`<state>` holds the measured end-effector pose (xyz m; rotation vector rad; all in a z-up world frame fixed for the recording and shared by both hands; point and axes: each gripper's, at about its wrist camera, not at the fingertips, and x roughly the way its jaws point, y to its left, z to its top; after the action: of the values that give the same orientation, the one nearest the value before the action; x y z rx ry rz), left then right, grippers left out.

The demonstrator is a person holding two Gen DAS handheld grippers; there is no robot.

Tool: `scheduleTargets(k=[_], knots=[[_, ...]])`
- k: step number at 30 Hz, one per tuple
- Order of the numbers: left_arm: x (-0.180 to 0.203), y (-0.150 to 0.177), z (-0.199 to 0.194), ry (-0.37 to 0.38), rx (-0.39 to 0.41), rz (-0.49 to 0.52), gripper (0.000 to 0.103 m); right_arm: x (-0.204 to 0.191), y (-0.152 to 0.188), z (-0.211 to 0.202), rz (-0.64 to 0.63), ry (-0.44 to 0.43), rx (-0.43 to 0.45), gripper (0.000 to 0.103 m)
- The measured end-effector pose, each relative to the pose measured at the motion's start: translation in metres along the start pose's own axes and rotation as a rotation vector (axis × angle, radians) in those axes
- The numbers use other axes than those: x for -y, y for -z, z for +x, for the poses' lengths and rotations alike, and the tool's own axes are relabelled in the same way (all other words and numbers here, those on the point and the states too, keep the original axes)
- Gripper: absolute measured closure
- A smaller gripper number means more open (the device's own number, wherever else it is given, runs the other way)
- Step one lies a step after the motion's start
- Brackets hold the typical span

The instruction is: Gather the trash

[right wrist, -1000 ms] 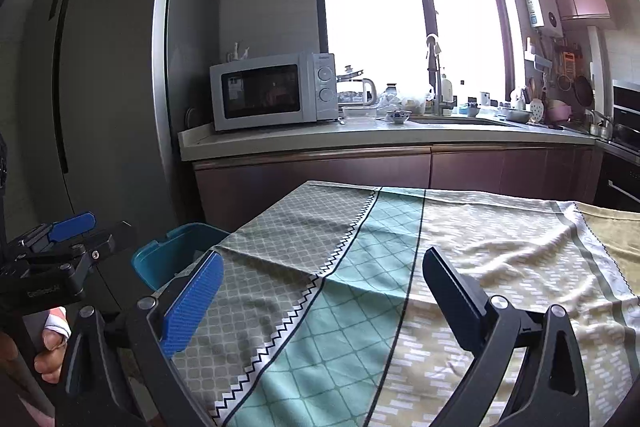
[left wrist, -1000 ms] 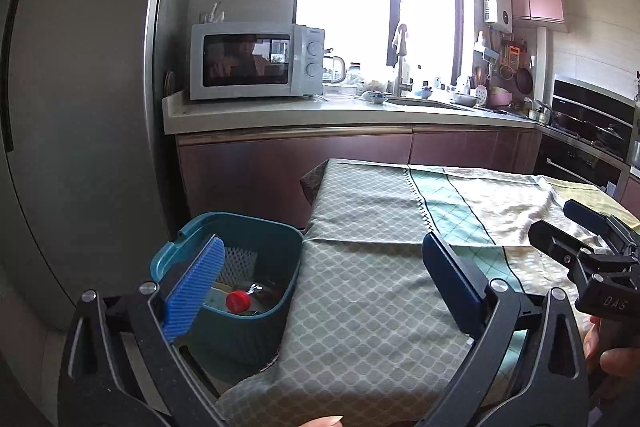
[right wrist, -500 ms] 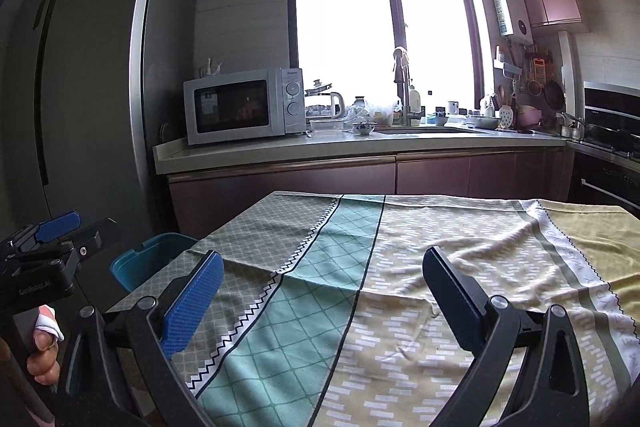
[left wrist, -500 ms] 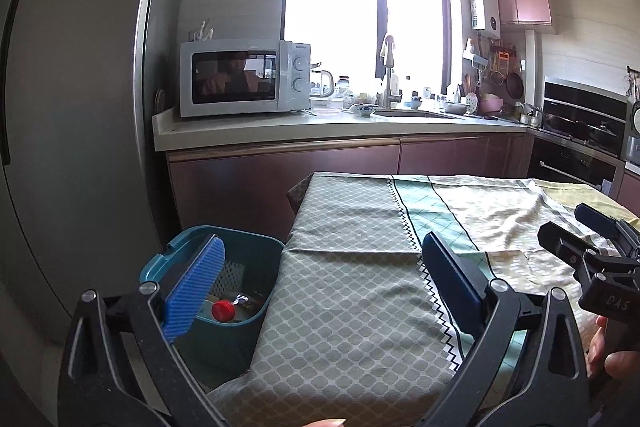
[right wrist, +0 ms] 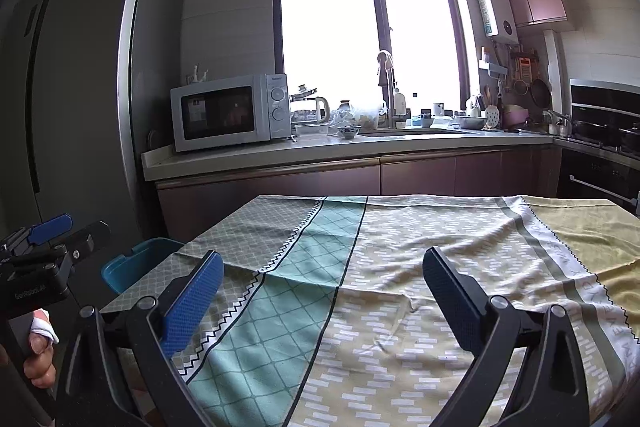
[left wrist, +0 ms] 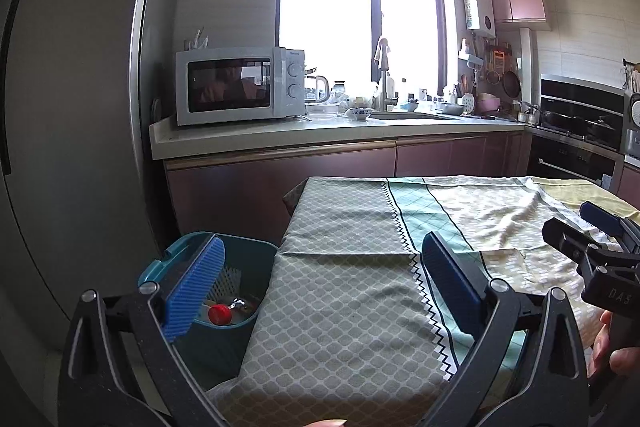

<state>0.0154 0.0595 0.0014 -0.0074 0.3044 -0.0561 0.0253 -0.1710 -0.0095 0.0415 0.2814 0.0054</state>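
A teal trash bin (left wrist: 256, 255) stands on the floor at the table's left edge; its rim also shows in the right wrist view (right wrist: 136, 263). Inside it lie a red-capped item (left wrist: 219, 314) and some shiny scraps. My left gripper (left wrist: 320, 283) is open and empty, above the table's left front part next to the bin. My right gripper (right wrist: 322, 299) is open and empty over the table's middle. No trash shows on the patterned tablecloth (right wrist: 400, 247). Each gripper sees the other at its frame edge.
A tall grey fridge (left wrist: 72, 107) stands left of the bin. Behind the table runs a counter (left wrist: 320, 135) with a microwave (left wrist: 236, 85), kettle, sink and dishes. An oven and hob (left wrist: 580, 131) are at the right.
Both grippers have pulled back and tilted up; the table and bin sit lower and farther in view. Both stay open and empty.
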Motion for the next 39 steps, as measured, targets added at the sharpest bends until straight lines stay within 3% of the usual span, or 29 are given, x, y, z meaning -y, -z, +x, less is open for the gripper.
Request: scheduleTargets(k=[39], knots=[[0.008, 0.0, -0.001, -0.01, 0.019, 0.015, 0.006, 0.013, 0.001, -0.007, 0.014, 0.031, 0.025, 0.007]])
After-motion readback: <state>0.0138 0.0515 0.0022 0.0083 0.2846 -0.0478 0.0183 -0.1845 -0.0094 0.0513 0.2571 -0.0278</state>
